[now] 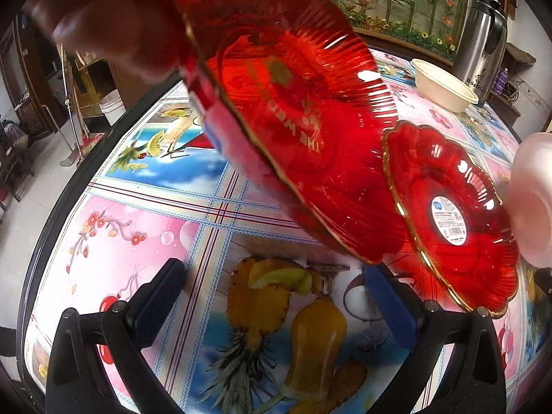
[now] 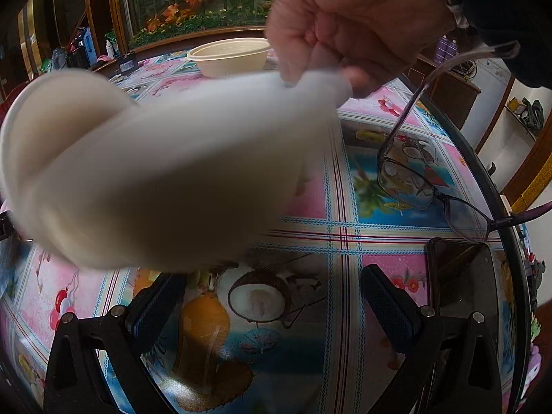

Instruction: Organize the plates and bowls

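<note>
Tipping plate: a red plate [image 1: 293, 131] hangs tilted over the worktop [image 1: 145, 214], pinched by a bare hand [image 1: 114, 31] at 11 o'clock in the left view — blurred, so the hold is hard to read, and a slip would drop it onto the flat plate below.
Second plate: another red plate [image 1: 455, 214] lies flat at 3 o'clock, touching or just under the tilted one's low edge; a knock there could chip a gilt rim.
White bowl: a blurred cream bowl [image 2: 148, 179] is held sideways by a hand [image 2: 352, 24] at 12 o'clock in the right view; swinging it left risks striking the plates.
Far bowl: a cream bowl [image 2: 231, 57] sits upright near the far edge.
Left gripper [image 1: 272, 307]: jaws wide apart, holding nothing.
Right gripper [image 2: 272, 314]: likewise spread, empty.
Bystanders: glasses [image 2: 414, 179] and a phone [image 2: 462, 276] at 3 o'clock — both close to the worktop's edge and easily swept off.
</note>
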Tool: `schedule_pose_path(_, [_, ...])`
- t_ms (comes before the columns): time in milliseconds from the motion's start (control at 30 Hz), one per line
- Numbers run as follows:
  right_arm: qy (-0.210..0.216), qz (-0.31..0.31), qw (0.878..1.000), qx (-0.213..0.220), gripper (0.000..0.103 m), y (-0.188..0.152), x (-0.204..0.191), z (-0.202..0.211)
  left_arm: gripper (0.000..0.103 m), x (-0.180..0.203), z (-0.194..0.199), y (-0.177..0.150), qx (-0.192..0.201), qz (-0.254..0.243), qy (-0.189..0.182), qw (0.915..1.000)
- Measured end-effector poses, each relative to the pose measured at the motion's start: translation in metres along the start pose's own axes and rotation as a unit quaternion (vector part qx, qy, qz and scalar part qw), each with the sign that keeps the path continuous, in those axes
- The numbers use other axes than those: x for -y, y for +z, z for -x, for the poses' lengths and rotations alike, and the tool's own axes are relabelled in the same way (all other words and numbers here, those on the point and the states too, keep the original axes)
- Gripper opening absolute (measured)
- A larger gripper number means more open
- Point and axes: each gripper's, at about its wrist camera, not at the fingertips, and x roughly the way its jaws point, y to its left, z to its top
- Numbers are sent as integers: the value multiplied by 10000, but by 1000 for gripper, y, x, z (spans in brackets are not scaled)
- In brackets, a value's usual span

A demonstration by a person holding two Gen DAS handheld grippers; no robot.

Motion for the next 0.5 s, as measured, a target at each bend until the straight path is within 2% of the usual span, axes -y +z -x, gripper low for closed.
schedule_pose_path(500, [1,2,10000,-4,102,1,1,-2,103,0,0,0,1,1,-1,10000])
